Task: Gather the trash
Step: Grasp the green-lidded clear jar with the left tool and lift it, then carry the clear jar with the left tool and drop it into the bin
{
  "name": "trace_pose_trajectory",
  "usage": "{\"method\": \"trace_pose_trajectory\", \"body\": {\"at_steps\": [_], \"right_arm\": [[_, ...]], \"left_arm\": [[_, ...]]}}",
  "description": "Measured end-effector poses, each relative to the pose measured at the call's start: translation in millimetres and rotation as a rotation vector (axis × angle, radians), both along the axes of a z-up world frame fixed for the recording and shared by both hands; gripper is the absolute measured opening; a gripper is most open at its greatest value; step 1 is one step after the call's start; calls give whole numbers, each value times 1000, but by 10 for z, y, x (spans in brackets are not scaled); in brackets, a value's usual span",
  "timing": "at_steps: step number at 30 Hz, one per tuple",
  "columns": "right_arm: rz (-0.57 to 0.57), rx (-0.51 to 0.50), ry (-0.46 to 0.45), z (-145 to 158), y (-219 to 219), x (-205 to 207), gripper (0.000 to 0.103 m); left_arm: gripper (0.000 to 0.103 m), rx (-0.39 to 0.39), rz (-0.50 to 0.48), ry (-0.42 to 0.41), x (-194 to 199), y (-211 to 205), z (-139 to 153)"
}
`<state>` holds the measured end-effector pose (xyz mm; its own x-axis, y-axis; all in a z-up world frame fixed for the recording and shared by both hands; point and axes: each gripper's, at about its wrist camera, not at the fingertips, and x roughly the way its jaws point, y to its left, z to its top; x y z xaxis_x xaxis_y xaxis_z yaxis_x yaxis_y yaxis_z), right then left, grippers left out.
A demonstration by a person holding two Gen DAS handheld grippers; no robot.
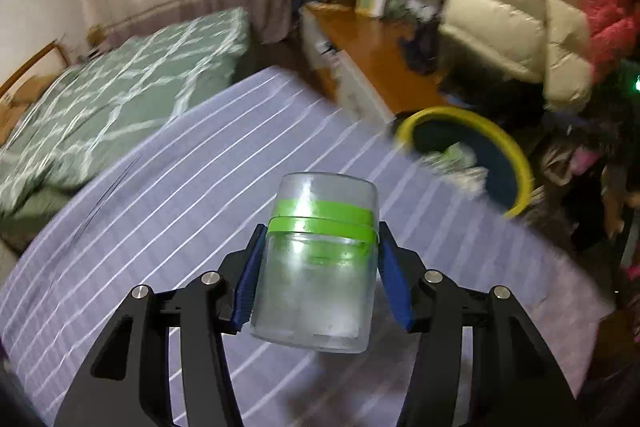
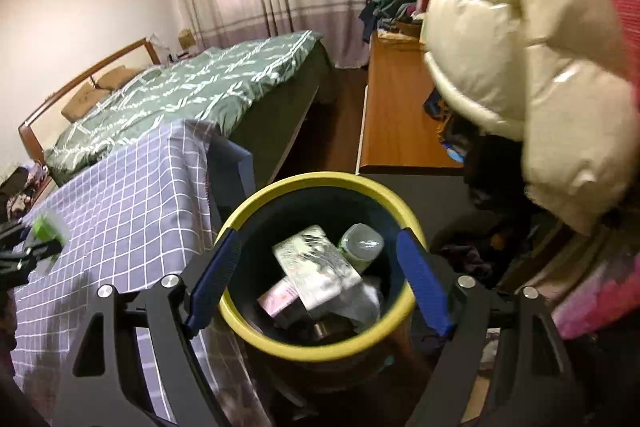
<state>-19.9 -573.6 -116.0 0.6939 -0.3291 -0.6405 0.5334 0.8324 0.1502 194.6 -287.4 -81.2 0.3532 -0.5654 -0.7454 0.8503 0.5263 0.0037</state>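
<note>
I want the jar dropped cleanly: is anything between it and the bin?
Nothing visible. The left gripper holds the jar over the checked cloth, and only bare cloth lies between it and the bin. The bin's mouth is open, trash low inside.

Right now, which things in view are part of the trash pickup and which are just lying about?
Part of the job:
- frosted jar with green bands, between the left gripper fingers
- yellow-rimmed bin under the open right gripper
- carton and bottle already in the bin

Lying about:
- checked cloth
- green quilt
- cream puffer jacket
- wooden desk
</note>
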Motion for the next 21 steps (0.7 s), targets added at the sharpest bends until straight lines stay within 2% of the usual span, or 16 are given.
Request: {"method": "trace_pose_trajectory", "body": {"at_steps": [4,8,13,17,18,19,21], "right_arm": [[-14,-16,-30,116,-58,-340,76],[-34,-44,-40,193,-108,-598,76],[-61,-80,-28,204,-180,-772,76],[-82,-74,-29,201,-264,-846,77],[-87,-74,-28,202,-277,-858,78],[-89,-75,-25,199,-285,-864,79],[-91,-73,-19,186,-296,-874,80]], "left_arm": [[53,-20,-80,2,-207,-793,123],[53,-6,-119,47,-299,-1534,46],[53,71,-156,82,-435,-2304,-235],[54,143,-140,128,-461,-2672,-528],[58,153,-133,138,-461,-2706,-587],[74,160,-124,147,-456,-2719,-634],[79,160,-105,140,-478,-2692,-674]]}}
